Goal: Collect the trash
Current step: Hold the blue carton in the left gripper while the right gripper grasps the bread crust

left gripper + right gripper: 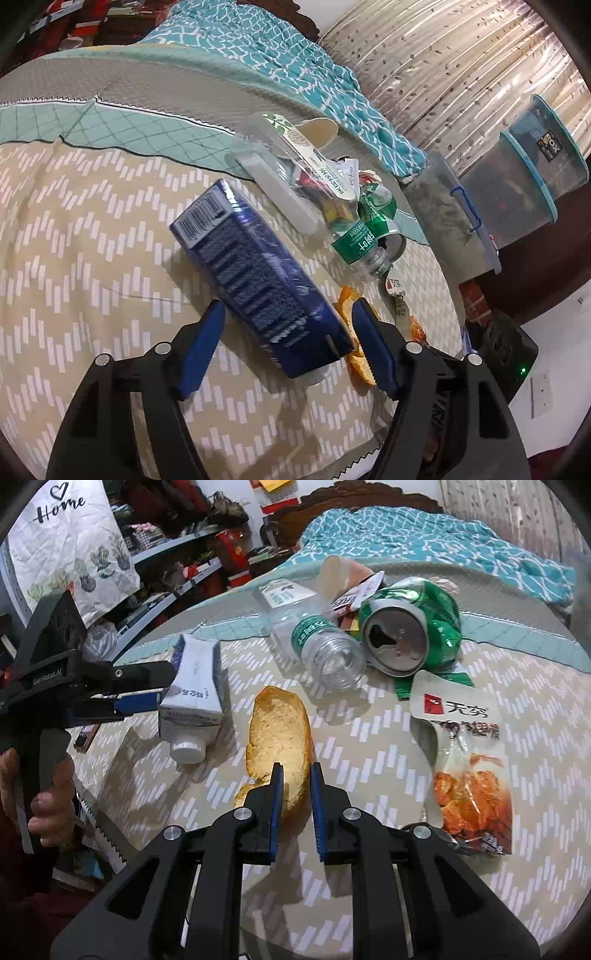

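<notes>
Trash lies on a patterned bed cover. My left gripper (288, 314) is open, its fingers either side of a blue milk carton (255, 273), not touching it; the carton also shows in the right wrist view (195, 694), with the left gripper (162, 686) beside it. My right gripper (296, 775) is shut on an orange peel (279, 734) lying on the cover. A crushed green can (410, 627), a clear plastic bottle (325, 650), a snack packet (465, 760) and a clear bag of wrappers (295, 173) lie beyond.
A teal blanket (295, 70) is bunched at the bed's far side. Plastic storage boxes (517, 184) stand past the bed's right edge. Cluttered shelves (177, 554) and a "Home" cloth (70, 546) stand off to the left.
</notes>
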Action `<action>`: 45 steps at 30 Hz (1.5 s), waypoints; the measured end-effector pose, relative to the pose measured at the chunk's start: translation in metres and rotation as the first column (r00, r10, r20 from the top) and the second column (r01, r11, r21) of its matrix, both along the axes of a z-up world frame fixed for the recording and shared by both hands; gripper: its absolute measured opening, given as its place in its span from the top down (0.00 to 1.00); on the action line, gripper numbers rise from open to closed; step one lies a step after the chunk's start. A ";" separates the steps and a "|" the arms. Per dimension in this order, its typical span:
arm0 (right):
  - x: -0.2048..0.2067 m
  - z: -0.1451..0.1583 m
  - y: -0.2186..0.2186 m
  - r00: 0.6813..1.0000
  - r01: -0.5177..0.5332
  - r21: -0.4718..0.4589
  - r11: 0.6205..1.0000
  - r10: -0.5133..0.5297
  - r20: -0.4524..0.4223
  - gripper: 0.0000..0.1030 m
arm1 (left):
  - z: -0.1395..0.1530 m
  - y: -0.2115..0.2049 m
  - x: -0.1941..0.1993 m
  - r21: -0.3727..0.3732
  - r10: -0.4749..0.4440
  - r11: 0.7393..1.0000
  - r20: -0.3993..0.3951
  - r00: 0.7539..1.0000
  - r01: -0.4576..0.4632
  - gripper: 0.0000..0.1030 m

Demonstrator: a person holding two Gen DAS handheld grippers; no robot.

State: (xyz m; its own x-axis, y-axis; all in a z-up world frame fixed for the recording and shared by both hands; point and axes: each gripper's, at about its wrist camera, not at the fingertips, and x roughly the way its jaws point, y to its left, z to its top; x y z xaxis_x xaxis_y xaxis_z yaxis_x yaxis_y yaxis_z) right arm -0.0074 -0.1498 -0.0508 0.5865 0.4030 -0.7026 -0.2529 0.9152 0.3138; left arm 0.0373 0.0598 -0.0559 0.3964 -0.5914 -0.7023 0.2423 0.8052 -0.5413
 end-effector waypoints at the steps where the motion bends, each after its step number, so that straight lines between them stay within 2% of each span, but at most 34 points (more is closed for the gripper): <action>1: -0.001 0.001 -0.001 1.000 0.004 0.005 1.000 -0.004 0.006 0.82 | -0.001 0.000 0.001 0.002 0.001 1.000 -0.003 1.000 -0.001 0.33; 6: -0.002 0.002 -0.006 1.000 0.010 0.019 1.000 -0.011 0.015 0.82 | 0.000 -0.005 0.004 0.004 0.007 1.000 -0.009 1.000 -0.007 0.25; 8: -0.001 0.002 -0.007 1.000 0.013 0.026 1.000 -0.013 0.017 0.77 | 0.002 -0.007 0.005 0.004 0.012 1.000 -0.013 1.000 -0.012 0.23; 10: -0.004 0.003 -0.009 0.999 0.022 0.033 0.999 -0.023 0.032 0.64 | 0.001 -0.007 0.007 0.002 0.019 1.000 -0.018 1.000 -0.019 0.21; 11: -0.005 0.006 -0.011 0.998 0.033 0.038 0.999 -0.034 0.052 0.50 | 0.001 -0.006 0.008 0.000 0.024 1.000 -0.021 0.999 -0.024 0.21; 12: -0.008 0.008 -0.012 0.996 0.042 0.042 0.998 -0.045 0.071 0.39 | 0.001 -0.006 0.008 0.000 0.027 1.000 -0.025 0.999 -0.027 0.21; 15: -0.010 0.013 -0.014 0.993 0.050 0.038 0.998 -0.054 0.102 0.39 | 0.002 -0.007 0.012 -0.004 0.038 0.999 -0.039 0.999 -0.038 0.20; 19: -0.009 0.011 -0.011 0.995 0.039 0.037 0.999 -0.042 0.093 0.37 | 0.006 -0.012 0.018 0.001 0.042 0.999 -0.033 0.999 -0.042 0.17; 23: -0.010 0.007 -0.003 0.996 0.016 0.015 1.000 -0.017 0.084 0.32 | 0.009 -0.024 0.024 0.036 0.046 0.998 -0.016 0.999 -0.045 0.16; 27: -0.010 0.000 0.004 0.998 -0.003 -0.008 1.000 0.004 0.058 0.30 | 0.000 -0.038 0.032 0.063 0.037 0.997 -0.036 0.999 -0.035 0.15; 32: -0.011 -0.003 0.002 0.999 -0.001 0.012 1.000 0.000 0.048 0.30 | -0.016 -0.047 0.034 0.102 0.036 0.994 -0.062 0.997 -0.029 0.15; 33: -0.011 -0.003 0.000 0.999 0.001 0.024 1.000 -0.002 0.044 0.30 | -0.016 -0.046 0.032 0.103 0.041 0.994 -0.043 0.998 -0.036 0.15; 36: -0.009 -0.006 -0.004 0.999 0.009 0.049 0.999 -0.010 0.031 0.30 | -0.017 -0.042 0.031 0.111 0.041 0.993 -0.026 0.999 -0.038 0.24; 45: -0.006 -0.008 -0.008 1.000 0.004 0.087 0.996 -0.005 0.013 0.30 | -0.019 -0.024 0.026 0.028 0.016 1.000 -0.035 0.999 -0.015 0.36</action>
